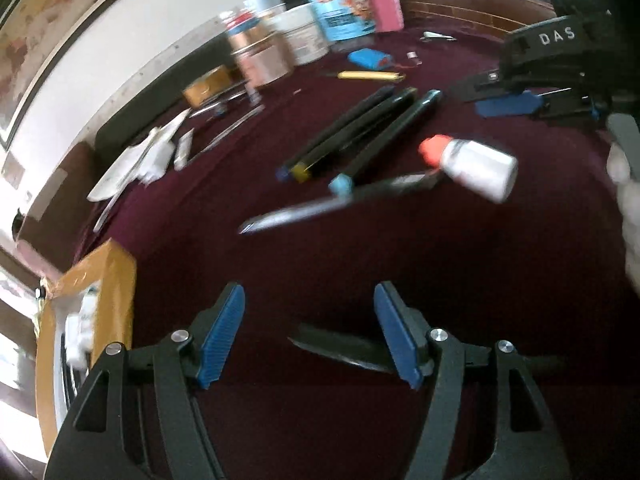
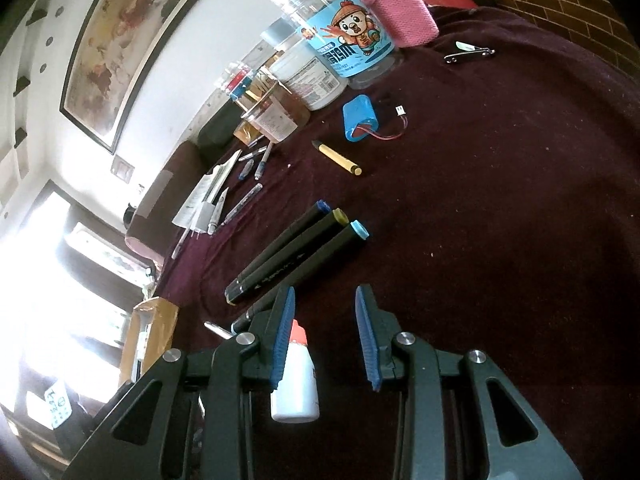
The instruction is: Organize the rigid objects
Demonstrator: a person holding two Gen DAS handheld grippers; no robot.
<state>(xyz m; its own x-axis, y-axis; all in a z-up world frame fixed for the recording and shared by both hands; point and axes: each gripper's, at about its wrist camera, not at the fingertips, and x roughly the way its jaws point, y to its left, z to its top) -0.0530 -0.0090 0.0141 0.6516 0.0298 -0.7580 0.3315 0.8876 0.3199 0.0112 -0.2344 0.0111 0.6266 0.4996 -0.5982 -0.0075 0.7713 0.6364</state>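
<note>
On the dark red cloth [image 1: 400, 264] lie three black markers [image 1: 360, 132] [image 2: 296, 256] side by side. Near them lie a white bottle with a red cap [image 1: 472, 164] [image 2: 296, 380] and a silver-tipped pen [image 1: 320, 208]. My left gripper [image 1: 310, 300] is open above the cloth, and a flat black object [image 1: 340, 348] lies low between its fingers, close to the right one. My right gripper [image 2: 324, 308] [image 1: 520, 100] is open; the bottle lies under its left finger and is not gripped.
Jars and bottles [image 2: 344, 56] stand along the far wall, one in a pink sleeve [image 2: 400, 12]. A blue battery pack [image 2: 360, 120], a yellow pen [image 2: 336, 156] and a nail clipper [image 2: 468, 54] lie beyond the markers. A cardboard box [image 1: 88, 300] sits at the left edge, papers and pens [image 2: 216, 200] behind it.
</note>
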